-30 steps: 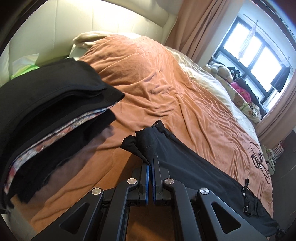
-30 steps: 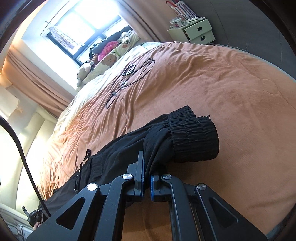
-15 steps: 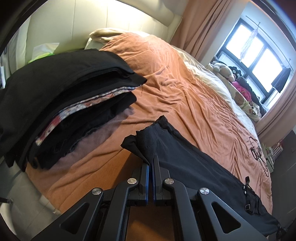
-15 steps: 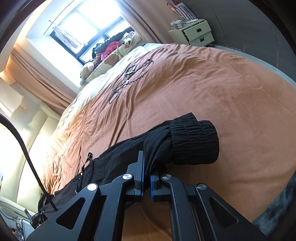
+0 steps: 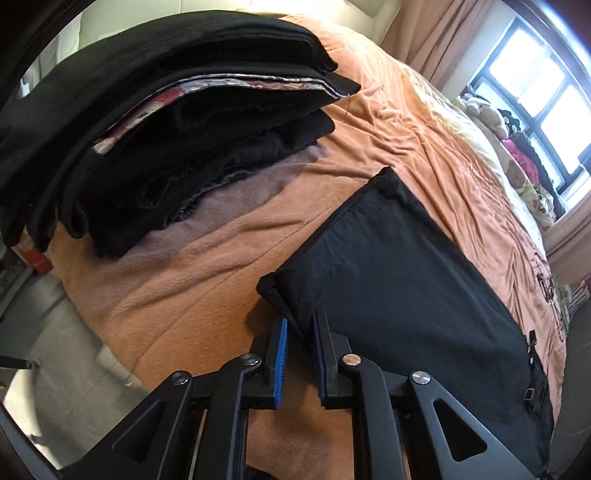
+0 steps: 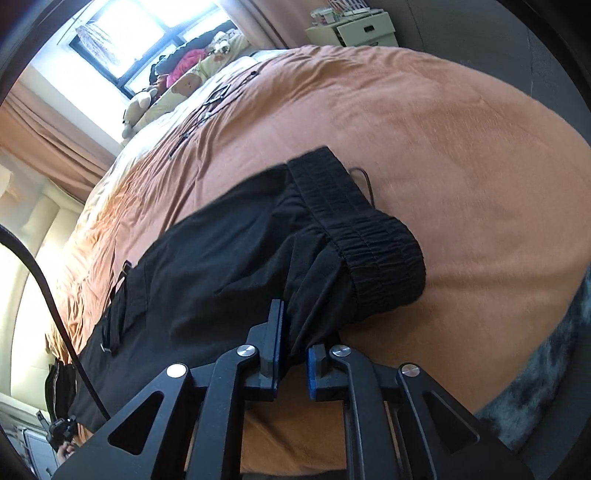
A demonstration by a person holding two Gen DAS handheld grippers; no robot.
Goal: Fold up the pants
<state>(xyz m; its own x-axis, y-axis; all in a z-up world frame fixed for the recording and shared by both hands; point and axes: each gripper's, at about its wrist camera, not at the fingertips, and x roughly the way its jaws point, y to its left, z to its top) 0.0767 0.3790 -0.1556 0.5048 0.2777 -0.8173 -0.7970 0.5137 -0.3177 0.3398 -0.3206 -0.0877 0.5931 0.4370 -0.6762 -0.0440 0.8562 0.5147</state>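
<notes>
Black pants [image 5: 399, 280] lie stretched along the orange bedspread [image 5: 207, 258], near its front edge. In the left wrist view the hem end lies flat and my left gripper [image 5: 300, 325] stands open at its near corner, jaws parted, cloth between them. In the right wrist view the elastic waistband [image 6: 362, 236] is folded over the pants [image 6: 207, 273]. My right gripper [image 6: 293, 332] is open, with the waist cloth resting loosely between its jaws.
A stack of folded dark clothes [image 5: 155, 110] sits on the bed's left end. Stuffed toys [image 6: 184, 74] lie by the window. A black cable [image 6: 40, 280] hangs at the left. White drawers [image 6: 354, 29] stand beyond the bed. A grey rug [image 6: 535, 387] lies on the floor.
Both grippers have opened and let go of the pants. The pants have dropped flat onto the bedspread. Both views have come lower and closer to the bed.
</notes>
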